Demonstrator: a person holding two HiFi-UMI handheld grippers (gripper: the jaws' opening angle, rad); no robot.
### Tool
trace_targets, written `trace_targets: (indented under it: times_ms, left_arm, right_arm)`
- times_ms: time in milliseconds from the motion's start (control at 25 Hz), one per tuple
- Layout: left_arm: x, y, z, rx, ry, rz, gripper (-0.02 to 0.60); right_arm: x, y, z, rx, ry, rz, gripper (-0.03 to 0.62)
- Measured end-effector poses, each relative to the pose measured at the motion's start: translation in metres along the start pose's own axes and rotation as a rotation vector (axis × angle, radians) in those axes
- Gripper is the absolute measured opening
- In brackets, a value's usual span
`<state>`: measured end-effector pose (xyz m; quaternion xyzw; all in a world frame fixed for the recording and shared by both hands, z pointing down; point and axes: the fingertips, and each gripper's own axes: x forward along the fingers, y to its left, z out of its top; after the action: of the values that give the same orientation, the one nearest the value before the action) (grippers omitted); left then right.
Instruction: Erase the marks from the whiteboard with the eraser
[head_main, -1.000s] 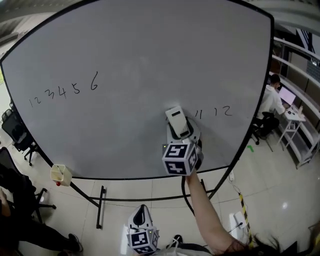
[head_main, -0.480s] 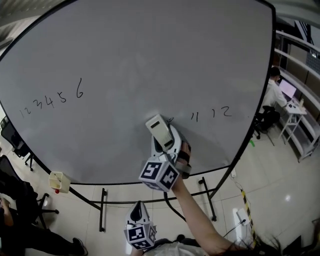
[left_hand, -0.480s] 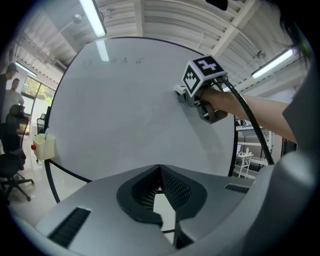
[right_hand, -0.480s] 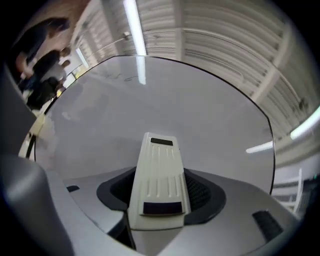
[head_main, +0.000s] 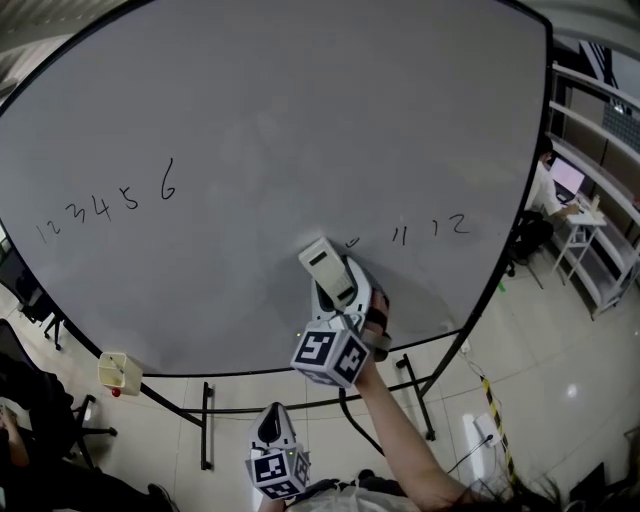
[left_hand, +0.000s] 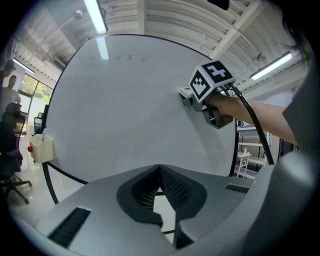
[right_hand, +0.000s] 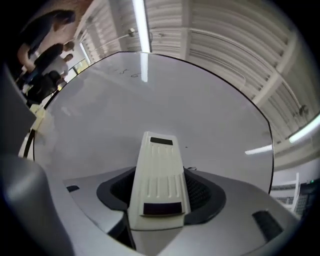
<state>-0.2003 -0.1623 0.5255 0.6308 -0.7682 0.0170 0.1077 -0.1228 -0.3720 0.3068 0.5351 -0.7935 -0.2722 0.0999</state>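
Observation:
A large whiteboard (head_main: 300, 110) on a black stand fills the head view. Handwritten marks "1 2 3 4 5 6" (head_main: 105, 205) sit at its left and "11 12" (head_main: 430, 229) at its right, with a small leftover stroke (head_main: 350, 241) between them. My right gripper (head_main: 335, 290) is shut on a cream eraser (head_main: 328, 268) (right_hand: 159, 180), pressed against the board just left of the "11". My left gripper (head_main: 277, 445) hangs low below the board, jaws shut on nothing (left_hand: 160, 192); its view shows the right gripper (left_hand: 200, 95) at the board.
A small cream box (head_main: 118, 371) hangs at the board's lower left edge. Black chairs (head_main: 25, 290) stand left of the board; a person (head_main: 545, 185) sits at a desk at the right. People stand at the left (right_hand: 45, 45).
The right gripper with the eraser swept left from beside the "11", then shifted slightly back right. The mark left of "11" is mostly wiped away. The left gripper stayed low.

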Motion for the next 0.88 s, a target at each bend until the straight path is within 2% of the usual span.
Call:
trace_targets:
  times_ms: [40,160,240,280,360,440,480,600,680,760,880]
  left_arm:
    - [0.000,0.000,0.002,-0.001,-0.001,-0.004,0.003]
    - [-0.001,0.001,0.001,-0.001,0.002,-0.012,0.003]
    - [0.000,0.003,-0.003,-0.001,0.010,-0.012,0.003]
    - [0.001,0.003,-0.005,-0.004,0.014,-0.013,0.003]
    - [0.004,0.001,-0.005,-0.011,0.017,-0.017,0.003]
    - [0.006,-0.003,-0.002,-0.018,0.010,-0.025,0.003]
    - [0.005,-0.005,0.000,-0.020,0.005,-0.029,0.003]
    - [0.001,-0.005,0.000,-0.016,0.008,-0.032,0.003]
    - [0.000,-0.003,-0.005,-0.010,0.021,-0.025,0.003]
    - [0.001,-0.001,-0.009,-0.016,0.030,-0.015,0.003]
    - [0.005,-0.003,-0.005,-0.032,0.020,-0.011,0.003]
  right_arm:
    - [0.000,-0.016,-0.002,0.026,0.004,-0.024,0.291]
    - [0.000,-0.092,-0.007,0.289,0.020,-0.138,0.291]
    - [-0.002,-0.095,-0.007,0.345,0.023,-0.145,0.291]
    - [-0.003,-0.074,-0.005,0.311,0.023,-0.108,0.291]
    - [-0.003,-0.013,-0.006,0.157,0.020,-0.005,0.291]
    - [-0.002,0.013,-0.013,0.021,0.023,0.022,0.291]
    - [-0.002,0.004,-0.019,0.026,0.031,0.004,0.291]
    - [-0.002,-0.067,-0.035,0.250,0.054,-0.106,0.291]
    - [-0.004,-0.091,-0.037,0.335,0.057,-0.151,0.291]
    - [-0.006,-0.059,-0.030,0.299,0.049,-0.099,0.291]
    - [-0.004,0.012,-0.024,0.100,0.034,0.027,0.291]
